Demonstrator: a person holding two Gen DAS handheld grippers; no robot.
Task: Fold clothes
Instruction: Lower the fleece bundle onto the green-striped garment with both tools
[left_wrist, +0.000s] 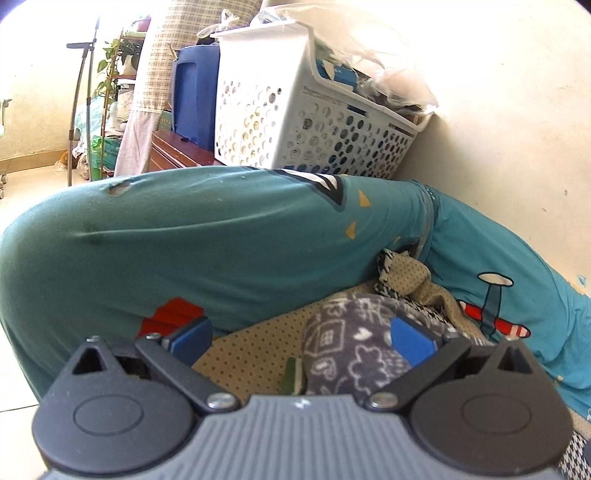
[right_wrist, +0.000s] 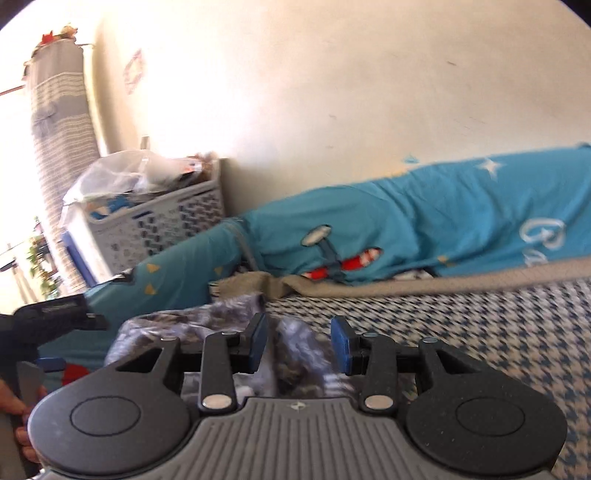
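A grey garment with white doodle prints (left_wrist: 351, 343) lies bunched on the bed. In the left wrist view my left gripper (left_wrist: 301, 338) is open, its blue pads (left_wrist: 412, 343) wide apart, the right pad against the garment. In the right wrist view the same grey garment (right_wrist: 295, 354) sits blurred between the pads of my right gripper (right_wrist: 299, 343), which is open around a fold of it. The left gripper also shows in the right wrist view (right_wrist: 55, 317) at the far left.
A teal quilt with cartoon prints (left_wrist: 184, 236) (right_wrist: 424, 225) lies along the wall. A white perforated basket (left_wrist: 295, 122) (right_wrist: 155, 225) full of items stands behind it. A houndstooth sheet (right_wrist: 480, 332) and a tan dotted blanket (left_wrist: 251, 350) cover the bed.
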